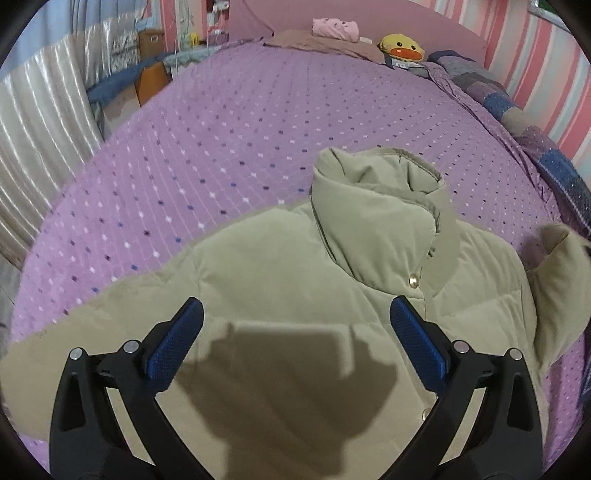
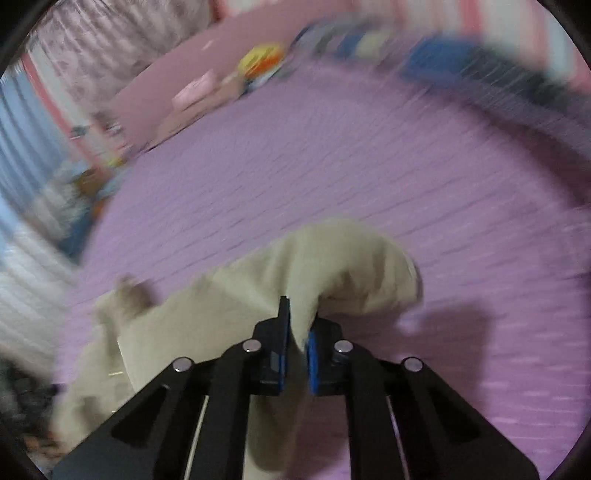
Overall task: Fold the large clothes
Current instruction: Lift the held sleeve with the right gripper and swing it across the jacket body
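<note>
L gripper (image 1: 295,314): jaws wide apart, nothing between, hanging over the chest of the jacket (image 1: 280,280); its shadow falls on the fabric at 6. Jacket, pale green, puffy, lies front-up on the bedspread (image 1: 229,122), snap (image 1: 413,282) at 3 of the gripper, collar (image 1: 373,206) standing at 1, one sleeve (image 1: 561,251) bent up at 3. R gripper (image 2: 297,325): jaws clamped on a fold of jacket sleeve (image 2: 343,258); view badly blurred. Farther, at 12–1 in L view: pillow (image 1: 321,40), pink bundle (image 1: 334,27), duck plush (image 1: 402,48), patchwork quilt (image 1: 517,110) along striped wall. Box (image 1: 149,40) at 11. No writing or labels legible anywhere.
</note>
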`<action>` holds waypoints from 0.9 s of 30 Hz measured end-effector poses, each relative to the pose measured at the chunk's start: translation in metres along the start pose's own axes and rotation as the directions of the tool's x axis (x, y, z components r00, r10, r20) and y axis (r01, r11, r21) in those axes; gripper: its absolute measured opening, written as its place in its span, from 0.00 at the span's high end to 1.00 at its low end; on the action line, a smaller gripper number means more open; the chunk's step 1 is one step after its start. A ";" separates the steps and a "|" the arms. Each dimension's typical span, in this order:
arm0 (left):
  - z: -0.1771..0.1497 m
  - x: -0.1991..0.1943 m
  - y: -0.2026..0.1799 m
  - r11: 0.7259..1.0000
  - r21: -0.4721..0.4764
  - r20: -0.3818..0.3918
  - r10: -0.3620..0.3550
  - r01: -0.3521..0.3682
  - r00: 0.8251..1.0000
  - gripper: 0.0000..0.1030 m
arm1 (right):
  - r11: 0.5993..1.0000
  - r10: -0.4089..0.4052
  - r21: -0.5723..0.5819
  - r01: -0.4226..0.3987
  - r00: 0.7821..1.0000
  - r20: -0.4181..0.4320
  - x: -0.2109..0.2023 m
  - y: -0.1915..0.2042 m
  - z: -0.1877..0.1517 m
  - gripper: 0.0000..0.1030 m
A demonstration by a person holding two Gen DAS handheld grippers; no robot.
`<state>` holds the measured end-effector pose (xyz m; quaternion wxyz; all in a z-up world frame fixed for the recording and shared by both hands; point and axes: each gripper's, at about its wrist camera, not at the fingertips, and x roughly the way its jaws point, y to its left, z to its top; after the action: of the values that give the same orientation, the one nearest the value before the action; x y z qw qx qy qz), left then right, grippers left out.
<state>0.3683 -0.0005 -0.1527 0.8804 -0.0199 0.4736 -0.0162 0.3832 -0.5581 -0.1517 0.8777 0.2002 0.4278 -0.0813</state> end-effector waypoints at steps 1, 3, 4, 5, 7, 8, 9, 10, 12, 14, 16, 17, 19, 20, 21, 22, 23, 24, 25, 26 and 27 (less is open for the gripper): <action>0.000 -0.007 -0.002 1.000 0.009 0.015 0.002 -0.002 1.000 0.03 | 0.994 -0.110 -0.002 0.110 0.993 0.044 -0.023 -0.014 -0.004 0.92; -0.001 -0.015 -0.003 1.000 0.015 0.030 0.000 -0.001 1.000 0.03 | 0.965 -0.263 0.009 0.263 0.964 0.025 -0.041 -0.043 -0.018 0.91; -0.002 -0.019 -0.004 1.000 0.021 0.036 0.000 -0.001 0.999 0.03 | 0.952 -0.305 0.019 0.305 0.952 -0.012 -0.040 -0.057 -0.026 0.90; -0.003 -0.021 -0.006 1.000 0.027 0.036 0.004 -0.005 0.999 0.03 | 0.944 -0.325 0.042 0.327 0.945 -0.047 -0.038 -0.074 -0.036 0.85; -0.008 -0.022 -0.009 0.999 0.037 0.026 0.021 -0.022 0.999 0.03 | 0.938 -0.322 0.095 0.334 0.938 -0.128 -0.030 -0.106 -0.062 0.69; -0.010 -0.023 -0.010 0.999 0.041 0.019 0.023 -0.024 1.000 0.03 | 0.928 -0.339 0.113 0.356 0.929 -0.148 -0.030 -0.117 -0.072 0.52; -0.012 -0.024 -0.011 0.999 0.046 0.013 0.022 -0.023 1.000 0.03 | 0.918 -0.355 0.131 0.374 0.923 -0.150 -0.032 -0.127 -0.083 0.36; -0.014 -0.026 -0.012 0.998 0.052 0.010 0.023 -0.023 1.000 0.03 | 0.908 -0.364 0.164 0.386 0.920 -0.146 -0.037 -0.138 -0.094 0.30; -0.017 -0.027 -0.012 0.998 0.061 0.010 0.031 -0.032 0.999 0.03 | 0.892 -0.354 0.244 0.380 0.924 -0.144 -0.043 -0.156 -0.106 0.26; -0.020 -0.028 -0.010 0.998 0.058 0.000 0.032 -0.032 0.999 0.03 | 0.876 -0.307 0.343 0.338 0.941 -0.141 -0.046 -0.185 -0.118 0.26; -0.023 -0.030 -0.007 0.998 0.048 -0.007 0.029 -0.029 1.000 0.03 | 0.857 -0.262 0.426 0.291 0.957 -0.125 -0.045 -0.215 -0.126 0.26; -0.024 -0.030 -0.006 0.999 0.043 -0.009 0.032 -0.031 0.999 0.03 | 0.849 -0.238 0.458 0.262 0.965 -0.111 -0.042 -0.221 -0.130 0.26; -0.026 -0.030 -0.003 0.999 0.032 -0.017 0.039 -0.039 0.999 0.03 | 0.830 -0.173 0.525 0.189 0.982 -0.080 -0.025 -0.238 -0.124 0.26; -0.027 -0.029 -0.002 0.999 0.028 -0.022 0.042 -0.041 0.999 0.03 | 0.825 -0.161 0.537 0.178 0.984 -0.079 -0.019 -0.239 -0.120 0.26; -0.029 -0.028 -0.001 0.998 0.024 -0.028 0.050 -0.050 0.998 0.03 | 0.818 -0.143 0.552 0.160 0.987 -0.075 -0.007 -0.242 -0.115 0.26; -0.029 -0.027 0.000 0.998 0.024 -0.032 0.061 -0.060 0.998 0.03 | 0.815 -0.134 0.559 0.154 0.988 -0.076 0.002 -0.243 -0.112 0.26; -0.030 -0.025 0.000 0.997 0.025 -0.037 0.076 -0.075 0.996 0.03 | 0.816 -0.134 0.556 0.160 0.987 -0.088 0.012 -0.242 -0.108 0.26; -0.032 -0.024 0.002 0.996 0.024 -0.048 0.089 -0.088 0.995 0.03 | 0.818 -0.146 0.545 0.182 0.983 -0.108 0.019 -0.241 -0.108 0.27; -0.033 -0.023 0.004 0.996 0.020 -0.055 0.093 -0.092 0.994 0.03 | 0.823 -0.168 0.527 0.211 0.977 -0.128 0.026 -0.239 -0.108 0.27; -0.034 -0.023 0.005 0.996 0.018 -0.059 0.093 -0.092 0.994 0.03 | 0.831 -0.185 0.509 0.225 0.974 -0.130 0.028 -0.237 -0.107 0.31; -0.036 -0.023 0.007 0.996 0.013 -0.062 0.093 -0.092 0.994 0.03 | 0.848 -0.208 0.472 0.243 0.970 -0.126 0.032 -0.233 -0.104 0.40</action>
<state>0.3262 0.0072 -0.1536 0.8650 0.0071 0.5013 0.0215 0.2557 -0.7246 -0.3000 0.7684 0.3644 0.4448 -0.2810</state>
